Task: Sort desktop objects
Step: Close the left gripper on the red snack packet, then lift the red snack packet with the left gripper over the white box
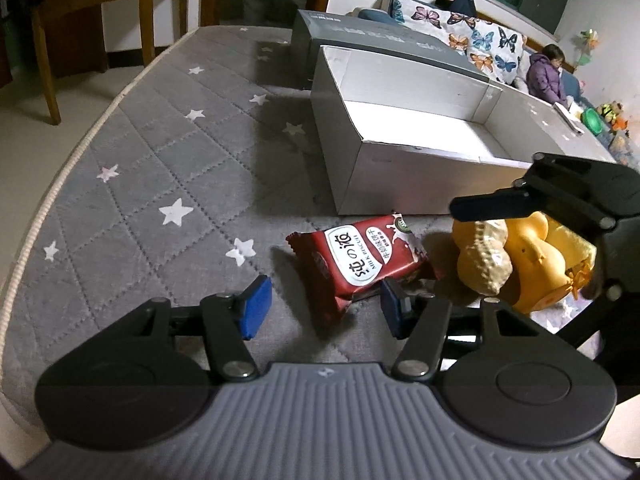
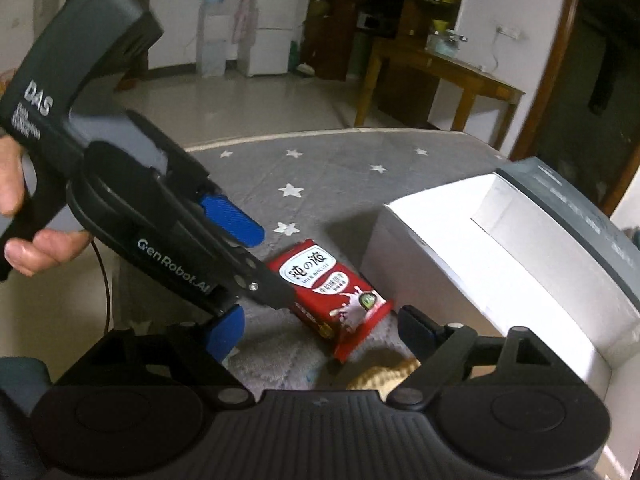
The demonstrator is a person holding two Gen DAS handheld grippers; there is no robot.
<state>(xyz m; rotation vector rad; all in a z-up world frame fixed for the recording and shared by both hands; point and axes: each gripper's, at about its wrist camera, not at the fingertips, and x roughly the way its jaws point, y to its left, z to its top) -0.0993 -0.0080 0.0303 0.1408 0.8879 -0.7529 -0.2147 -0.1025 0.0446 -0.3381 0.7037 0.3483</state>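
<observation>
A red milk biscuit packet (image 1: 362,262) lies on the grey star-patterned mat (image 1: 152,168), in front of an open silver box (image 1: 404,178). My left gripper (image 1: 324,308) is open, its blue pads either side of the packet's near end, not closed on it. To the right sit a peanut-shaped toy (image 1: 482,258) and a yellow duck toy (image 1: 540,260), with my right gripper (image 1: 560,208) over them. In the right wrist view, my right gripper (image 2: 320,336) is open above the peanut toy (image 2: 380,378); the packet (image 2: 332,300) lies ahead, and the left gripper (image 2: 240,268) reaches in from the left.
The open box (image 2: 500,264) has a white inside and stands right of the packet; a grey lid or second box (image 1: 360,36) lies behind it. The mat's piped edge (image 1: 80,152) curves along the left. A wooden table (image 2: 440,76) stands beyond on the floor.
</observation>
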